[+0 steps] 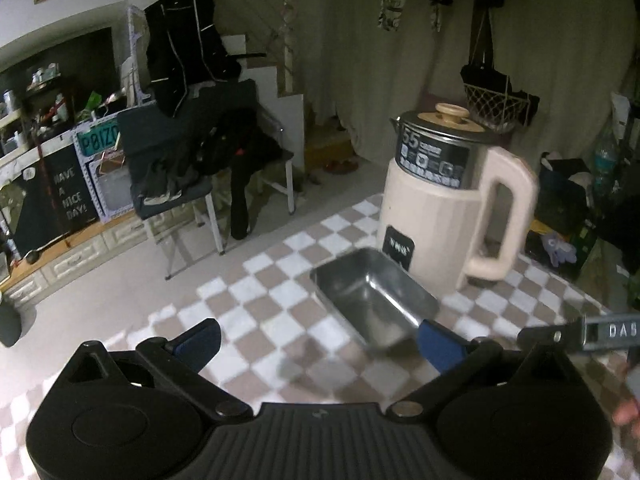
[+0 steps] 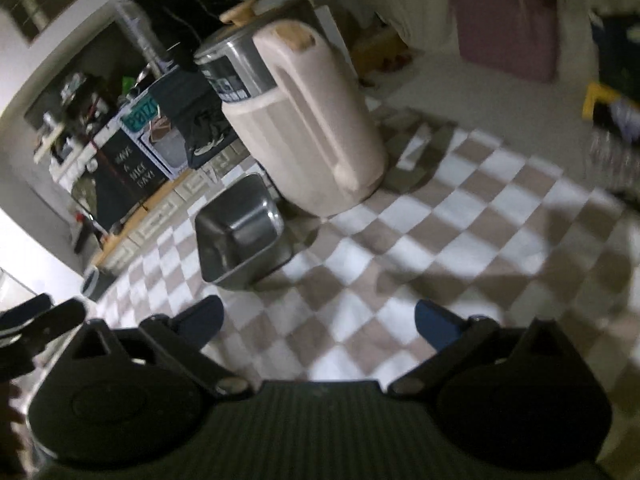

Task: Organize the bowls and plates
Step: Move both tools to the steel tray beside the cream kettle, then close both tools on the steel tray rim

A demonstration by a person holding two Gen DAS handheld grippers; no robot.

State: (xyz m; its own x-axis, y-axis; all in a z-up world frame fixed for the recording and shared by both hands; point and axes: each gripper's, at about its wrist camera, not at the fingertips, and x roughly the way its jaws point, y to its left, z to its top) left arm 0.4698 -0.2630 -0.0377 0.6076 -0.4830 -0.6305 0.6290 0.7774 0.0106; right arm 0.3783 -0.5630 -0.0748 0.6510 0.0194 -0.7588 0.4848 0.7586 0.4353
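shiny rect. steel bowl (image 1: 374, 298), empty, upright beside w/ beige kettle (image 1: 452, 200).

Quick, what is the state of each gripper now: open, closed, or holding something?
Left gripper: open, holding nothing; the steel tray lies just ahead of it.
Right gripper: open wide, nothing between its jaws.

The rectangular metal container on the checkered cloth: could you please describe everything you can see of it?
The metal container is a shiny rectangular steel pan with rounded corners, sloped walls and a rolled rim. It looks empty. It sits upright on the checkered cloth, close beside the beige jug; whether they touch is unclear. In the left wrist view, one blue finger overlaps its near corner, though contact cannot be confirmed. Nothing grips it.
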